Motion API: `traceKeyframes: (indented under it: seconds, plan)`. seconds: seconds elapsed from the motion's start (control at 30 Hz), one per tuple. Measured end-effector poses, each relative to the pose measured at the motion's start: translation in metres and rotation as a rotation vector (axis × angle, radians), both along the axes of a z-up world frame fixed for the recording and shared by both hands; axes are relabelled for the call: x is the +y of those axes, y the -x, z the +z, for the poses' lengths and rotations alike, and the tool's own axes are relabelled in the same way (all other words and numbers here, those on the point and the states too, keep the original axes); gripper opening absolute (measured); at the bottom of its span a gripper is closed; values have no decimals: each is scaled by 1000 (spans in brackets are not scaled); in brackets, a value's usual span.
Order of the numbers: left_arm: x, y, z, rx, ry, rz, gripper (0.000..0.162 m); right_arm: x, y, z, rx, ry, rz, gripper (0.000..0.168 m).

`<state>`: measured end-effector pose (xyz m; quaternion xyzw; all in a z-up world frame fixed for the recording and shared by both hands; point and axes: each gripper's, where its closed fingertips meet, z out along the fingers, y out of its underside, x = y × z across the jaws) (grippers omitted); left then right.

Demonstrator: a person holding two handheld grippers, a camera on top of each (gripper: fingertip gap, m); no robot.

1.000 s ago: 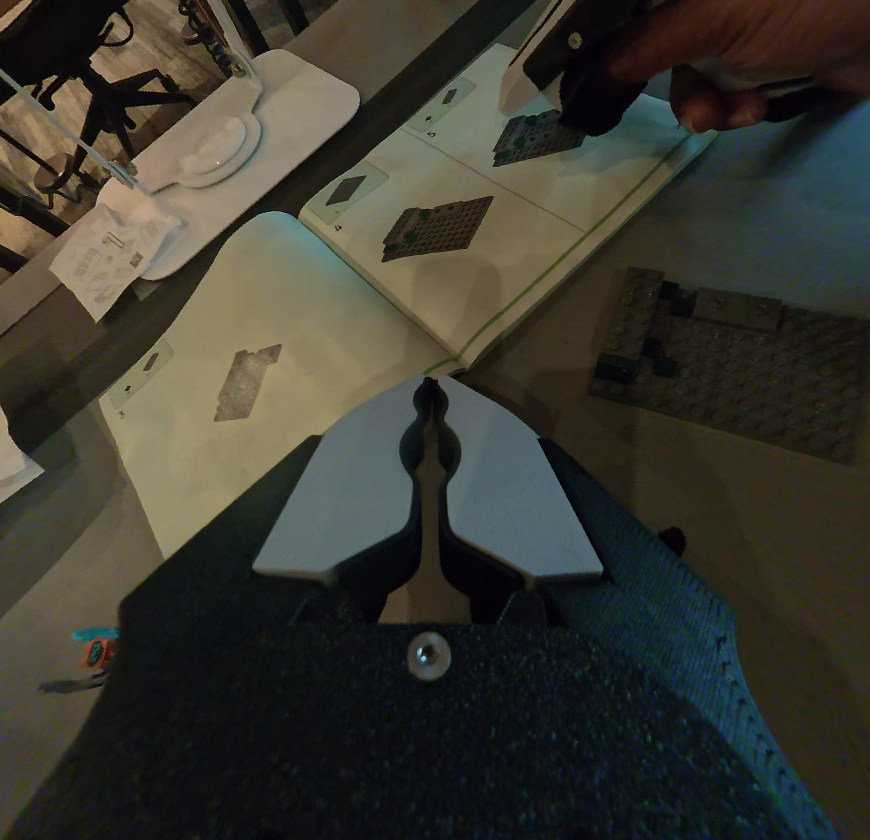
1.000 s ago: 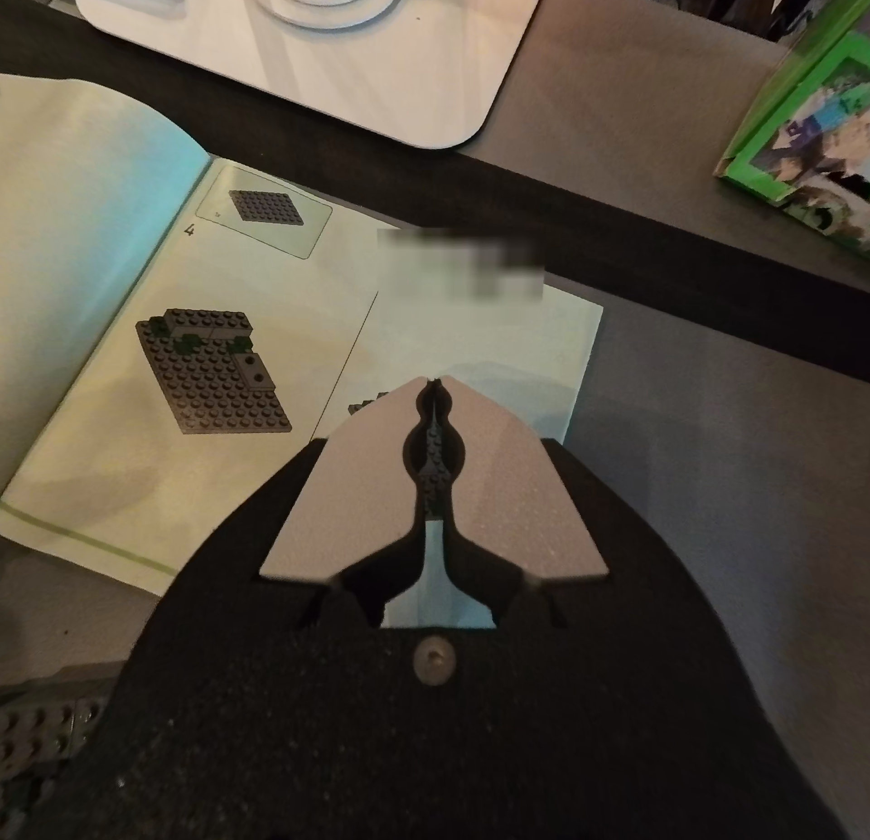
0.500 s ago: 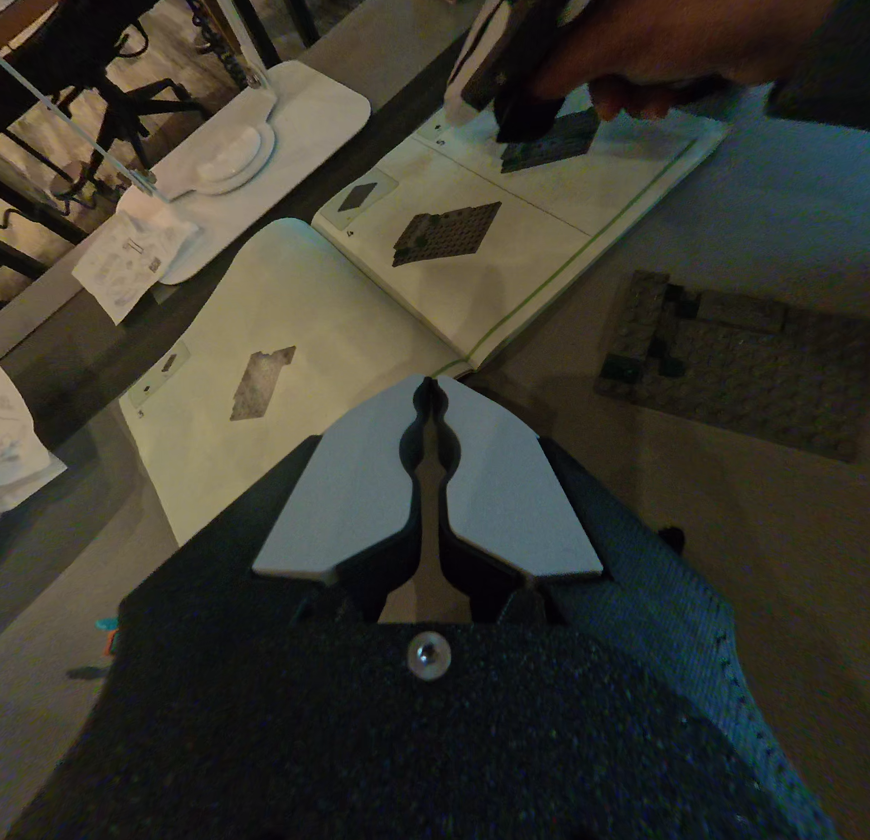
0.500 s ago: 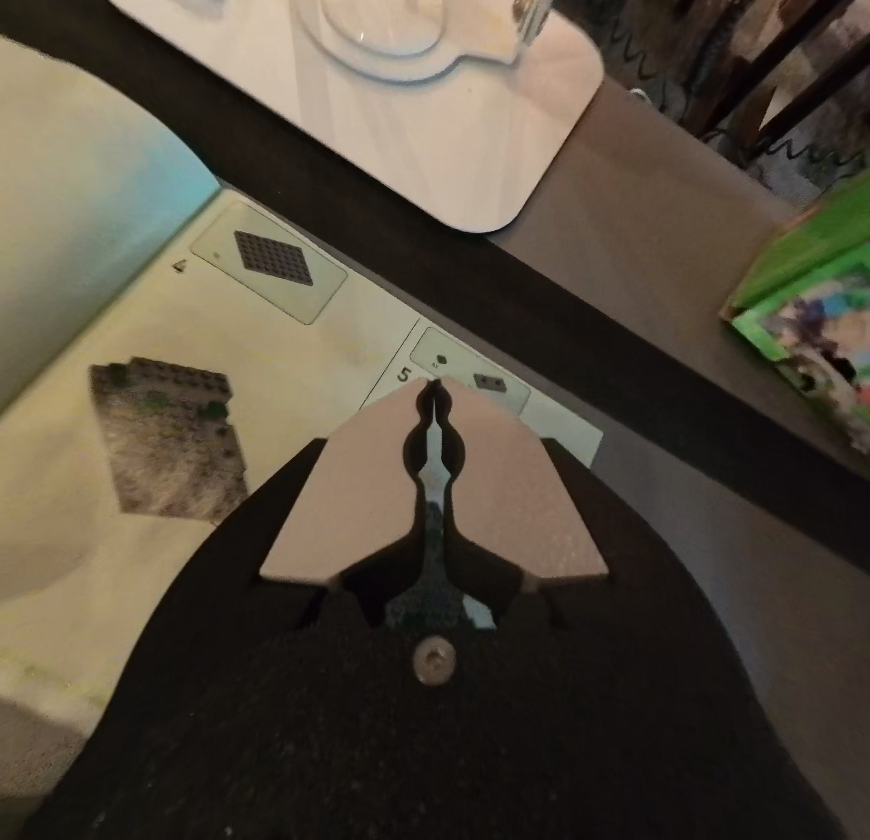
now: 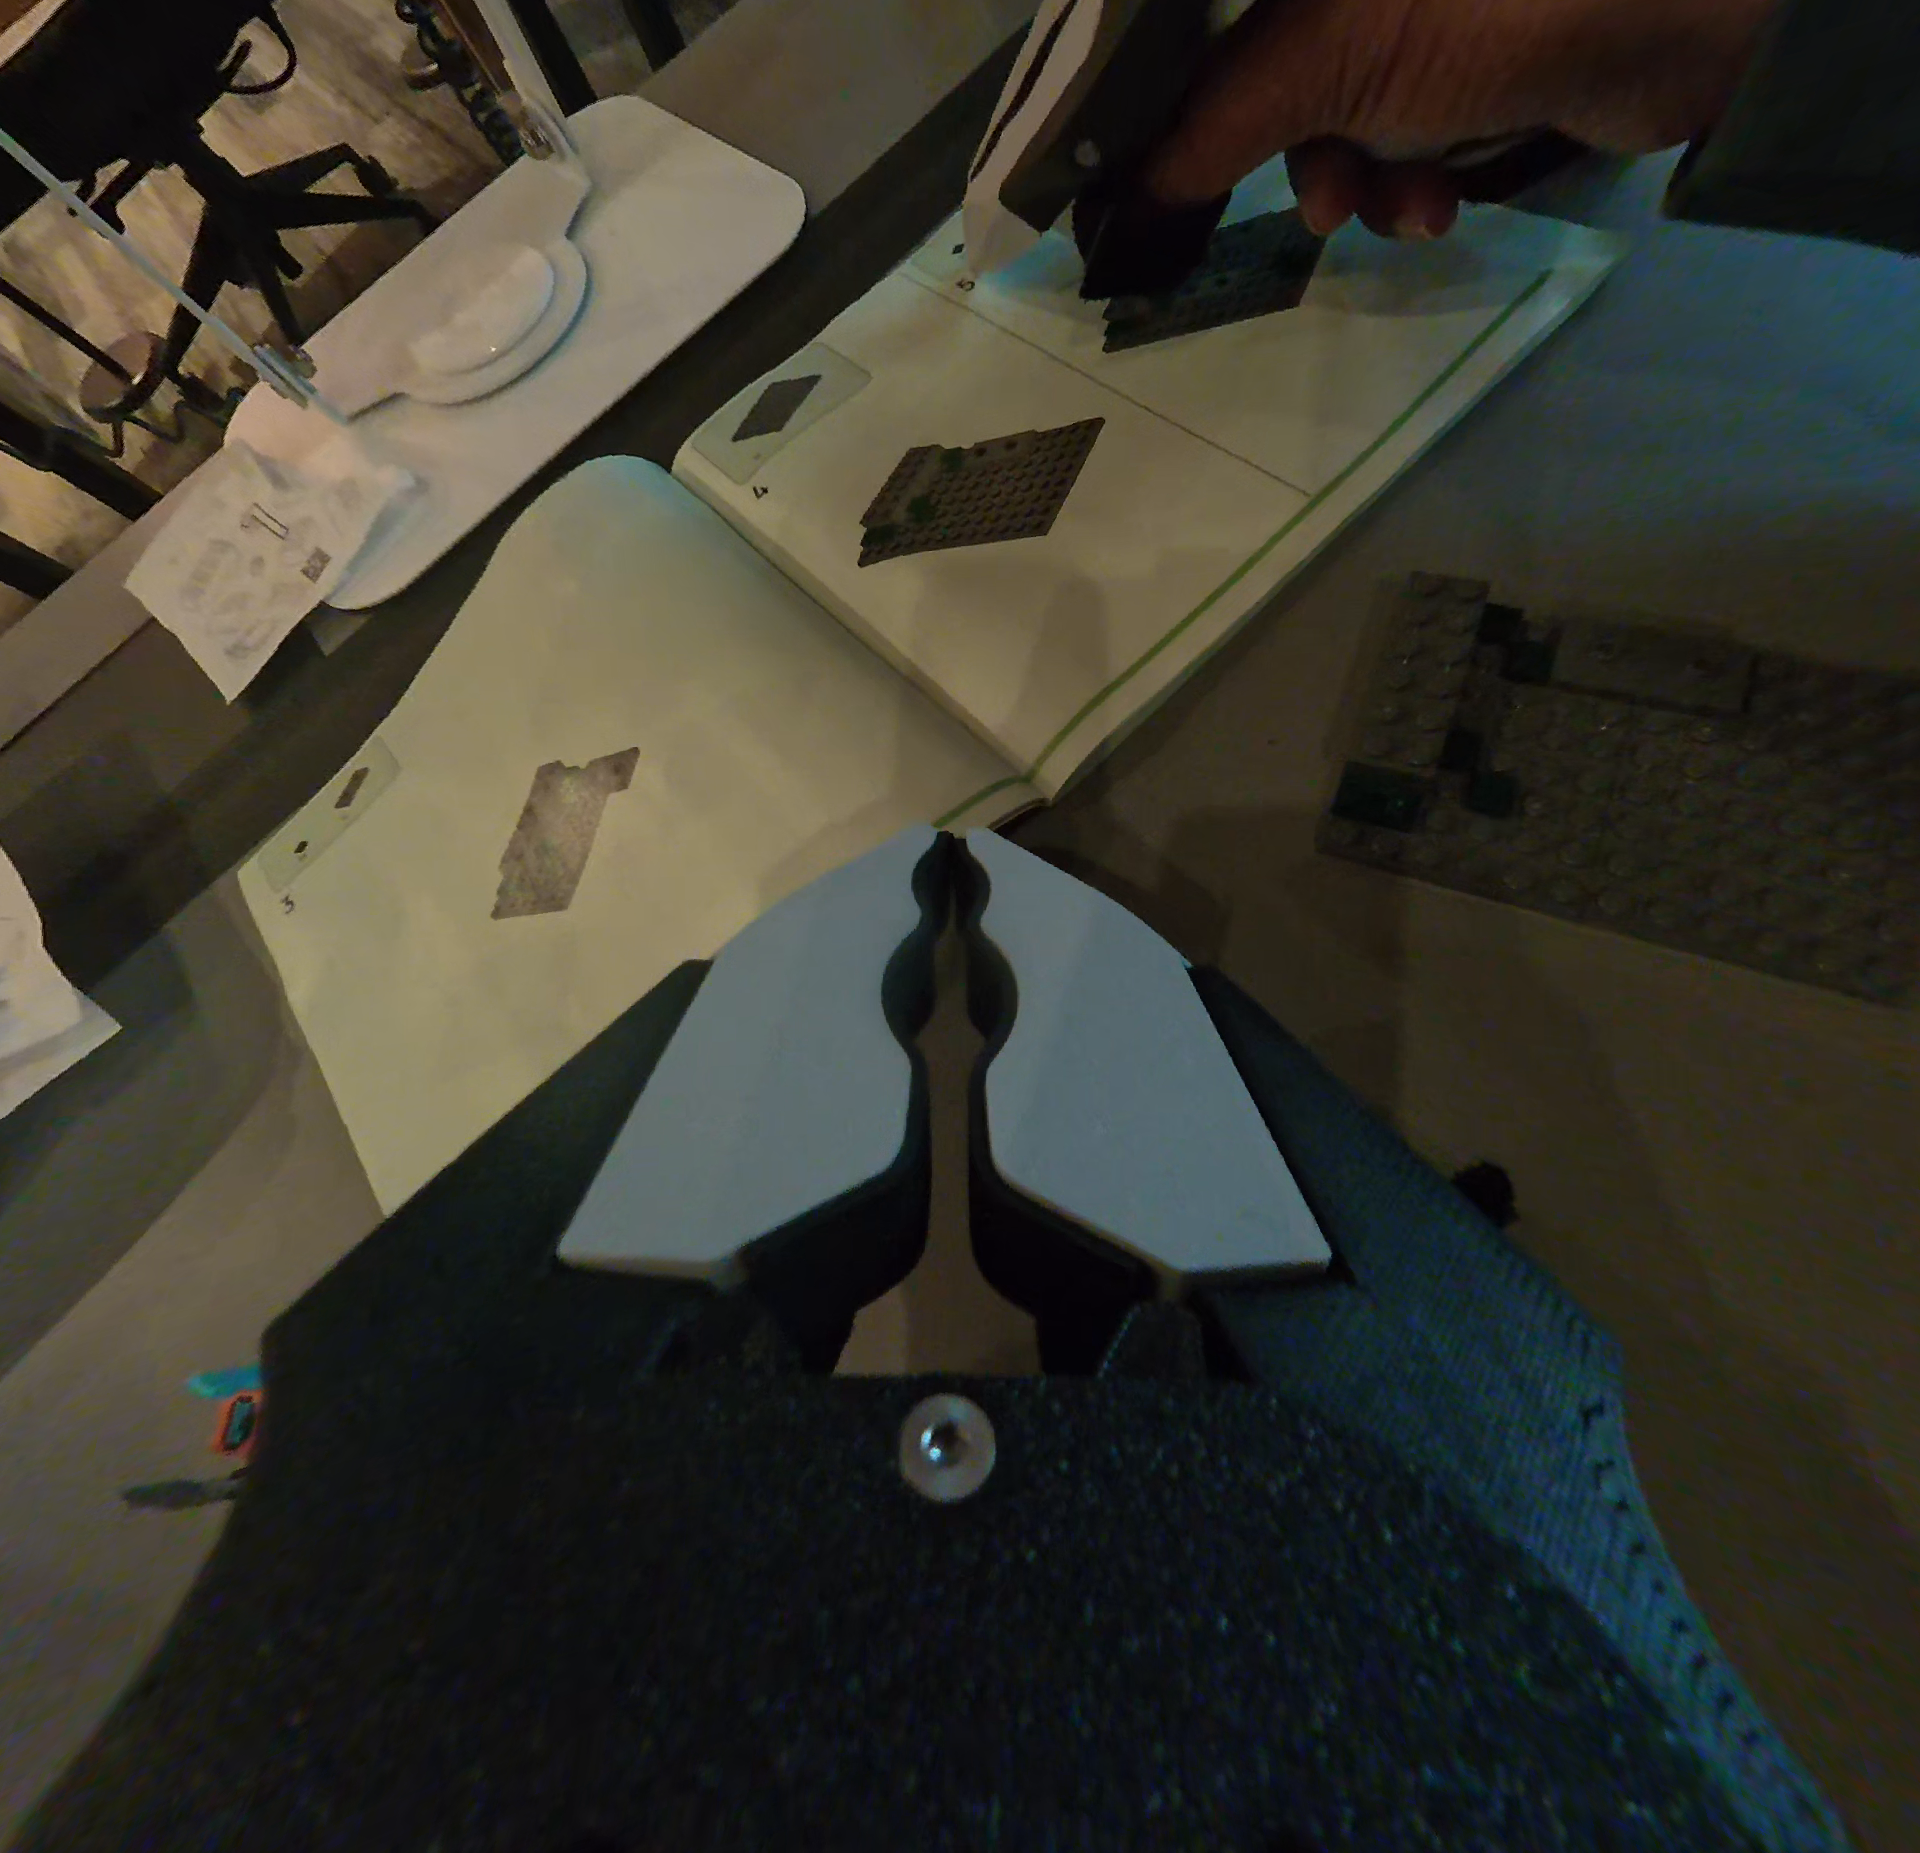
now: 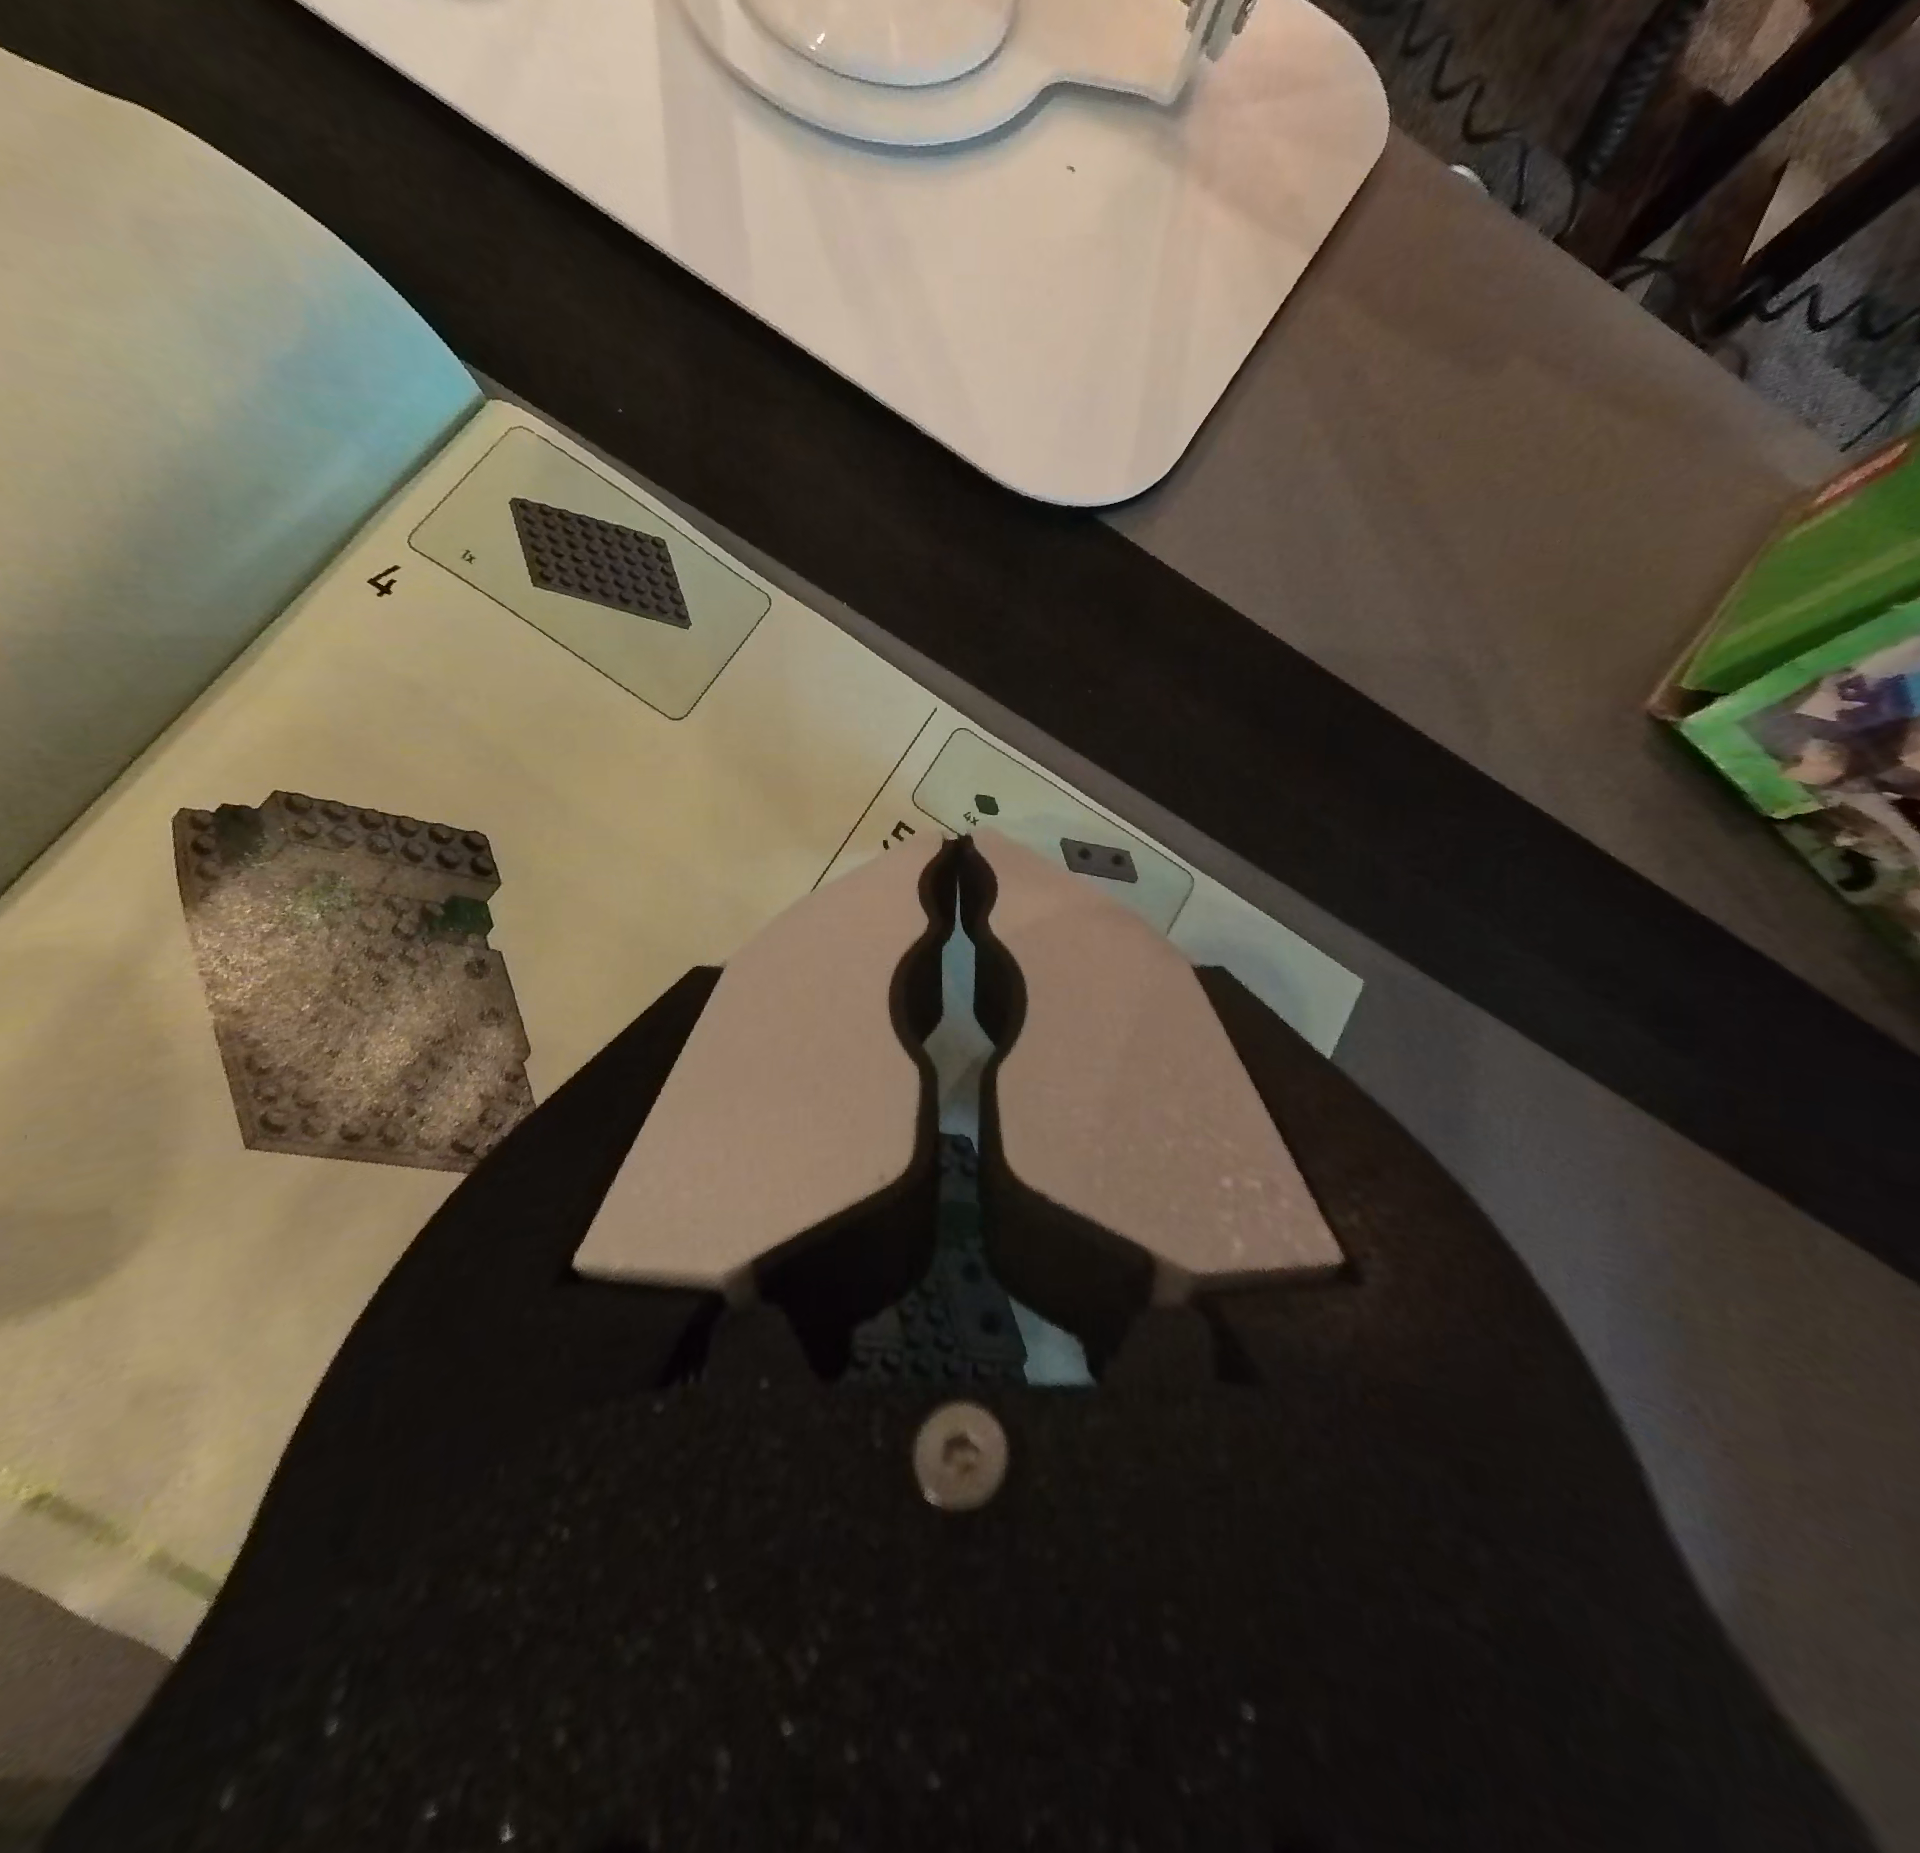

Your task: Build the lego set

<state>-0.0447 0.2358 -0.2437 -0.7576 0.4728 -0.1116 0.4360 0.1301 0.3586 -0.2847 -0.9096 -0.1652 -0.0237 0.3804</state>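
Observation:
The grey lego baseplate (image 5: 1683, 816), with a few dark green and grey pieces on its left end, lies flat on the table to the right of the open instruction booklet (image 5: 727, 681). My left gripper (image 5: 954, 847) is shut and empty, just above the booklet's near spine and left of the plate. My right gripper (image 6: 958, 845) is shut and empty, with its tips down on the far corner of the booklet's right page (image 6: 540, 764). In the left wrist view the right gripper (image 5: 1039, 265) shows at the top, held by a hand (image 5: 1455, 68).
A white flat stand (image 5: 644, 245) with a round dish sits beyond the booklet; it also shows in the right wrist view (image 6: 987, 276). A folded paper leaflet (image 5: 260, 567) lies at far left. A green box (image 6: 1808, 660) stands at right. A small orange and teal item (image 5: 234, 1414) lies near left.
My right gripper has moved along the right page toward its far corner and tilted up. My left gripper has drawn back slightly and stays shut.

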Motion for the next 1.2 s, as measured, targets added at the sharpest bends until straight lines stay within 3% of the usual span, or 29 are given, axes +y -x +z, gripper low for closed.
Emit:
traceKeyframes:
  seconds: [0.33,0.7,1.2]
  plan:
    - [1,2,4,-18,9,4,0,-7,-31,18,76,-14,-43,0]
    - [0,1,2,-8,5,-5,0,-6,-28,7,-1,11,46,0]
    - [2,4,4,-15,4,3,0,-2,-27,3,-27,22,39,0]
